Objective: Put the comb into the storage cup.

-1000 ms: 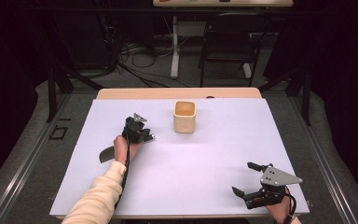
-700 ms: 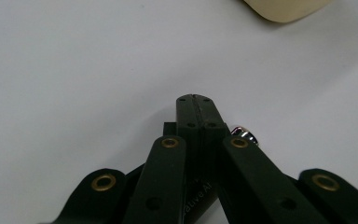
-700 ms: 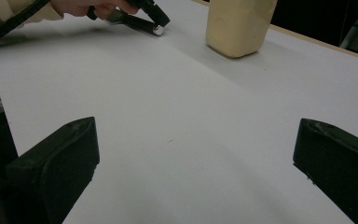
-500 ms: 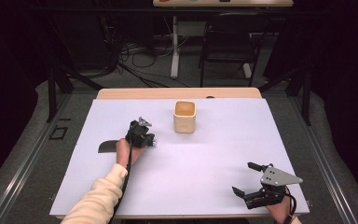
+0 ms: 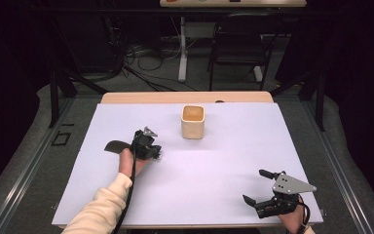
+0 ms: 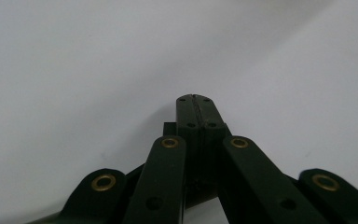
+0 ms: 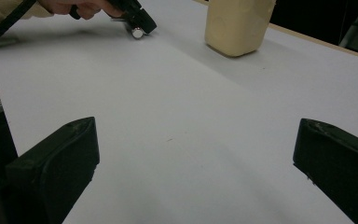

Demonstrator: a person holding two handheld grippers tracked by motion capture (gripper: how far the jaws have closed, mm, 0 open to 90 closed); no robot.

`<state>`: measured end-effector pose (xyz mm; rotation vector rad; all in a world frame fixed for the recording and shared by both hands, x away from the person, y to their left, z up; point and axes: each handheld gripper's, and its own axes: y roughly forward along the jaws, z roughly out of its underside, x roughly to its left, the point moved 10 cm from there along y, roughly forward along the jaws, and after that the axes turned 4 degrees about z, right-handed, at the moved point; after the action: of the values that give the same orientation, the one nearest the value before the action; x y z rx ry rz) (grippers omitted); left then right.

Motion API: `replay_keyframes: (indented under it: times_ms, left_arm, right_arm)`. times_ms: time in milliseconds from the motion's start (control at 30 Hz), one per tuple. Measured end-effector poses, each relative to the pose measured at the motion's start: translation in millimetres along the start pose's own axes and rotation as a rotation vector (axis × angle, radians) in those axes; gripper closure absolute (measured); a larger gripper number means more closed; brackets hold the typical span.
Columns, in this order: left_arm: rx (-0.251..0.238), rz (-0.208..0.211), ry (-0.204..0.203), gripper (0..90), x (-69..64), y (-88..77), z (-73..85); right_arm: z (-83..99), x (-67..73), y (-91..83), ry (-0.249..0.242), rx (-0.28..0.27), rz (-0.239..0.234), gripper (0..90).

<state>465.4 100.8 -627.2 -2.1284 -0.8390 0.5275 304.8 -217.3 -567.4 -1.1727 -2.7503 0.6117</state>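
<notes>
My left gripper [image 5: 156, 154] [image 6: 193, 100] is shut with its pads pressed flat together and nothing between them. It is held by a hand in a cream sleeve, left of centre on the white table [image 5: 224, 161], tips low over the surface. In the right gripper view the left gripper [image 7: 137, 28] is at the top left. A tan square cup [image 5: 193, 122] [image 7: 237, 25] stands upright a short way beyond and to the right of it. My right gripper [image 5: 254, 186] [image 7: 198, 158] rests near the front right corner, open wide, with only bare table between its jaws.
A dark flat shape [image 5: 114, 145] lies just left of the left hand; I cannot tell what it is. A wooden strip [image 5: 185, 97] edges the table's far side. Beyond it are chairs, cables and dark floor.
The left gripper has drifted slightly right and tipped lower toward the table. The dark shape beside the hand sits a little farther back. The right gripper has kept still.
</notes>
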Motion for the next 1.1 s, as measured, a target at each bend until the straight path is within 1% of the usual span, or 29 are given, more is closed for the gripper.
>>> replay_keyframes:
  times_ms: [33,100,133,367,467,500,567,600,700,767,1000,1033,1067,1100]
  left_arm:
    - [0.012,0.009,0.007,90.0,-2.6,-1.3,1.2]
    - [0.014,0.01,0.013,90.0,-3.4,-1.7,1.5]
    - [0.019,0.018,0.012,90.0,-6.6,-2.4,3.2]
    - [0.036,0.022,0.025,90.0,-13.9,-6.3,11.8]
    - [0.047,0.025,0.035,90.0,-17.3,-9.6,16.8]
    - [0.046,0.019,0.04,90.0,-18.6,-11.9,18.9]
    - [0.048,0.024,0.04,90.0,-19.5,-13.3,20.0]
    - [0.041,0.018,0.038,90.0,-19.7,-15.5,21.7]
    - [0.042,0.019,0.031,90.0,-19.0,-19.4,25.5]
    - [0.039,0.011,0.025,90.0,-18.5,-21.1,28.2]
    - [0.052,0.007,0.021,90.0,-17.2,-28.4,37.4]
    - [0.046,-0.004,0.013,90.0,-16.0,-30.9,40.2]
    - [0.046,-0.004,0.013,90.0,-16.0,-30.9,40.2]
    - [0.044,-0.01,0.008,90.0,-14.6,-34.8,43.8]
  right_arm:
    - [0.0,-0.1,0.1,0.0,-0.001,0.0,0.0]
    - [0.1,0.0,-0.2,0.0,0.001,0.0,0.0]
    - [0.1,-0.1,-0.3,-0.001,0.0,0.0,0.0]
    - [0.1,-0.3,-0.3,0.0,0.0,-0.001,0.0]
    - [0.0,-0.4,-0.3,-0.001,-0.001,0.0,0.0]
    - [0.0,-0.3,-0.2,0.001,-0.001,0.0,0.0]
    - [0.2,-0.3,-0.2,0.001,0.0,-0.001,0.0]
    - [0.0,-0.3,-0.2,-0.001,-0.001,0.0,0.0]
    - [-0.6,-0.4,-0.6,0.0,-0.004,0.001,0.0]
    - [-0.3,-0.4,-0.5,0.001,-0.002,0.001,0.0]
    - [-0.5,-0.5,-0.6,0.0,-0.003,0.002,0.0]
    - [-0.4,-0.4,-0.6,0.001,-0.003,0.002,0.0]
    - [-0.4,-0.4,-0.6,0.001,-0.003,0.002,0.0]
    - [-0.2,-0.5,-0.5,0.001,-0.002,0.002,0.0]
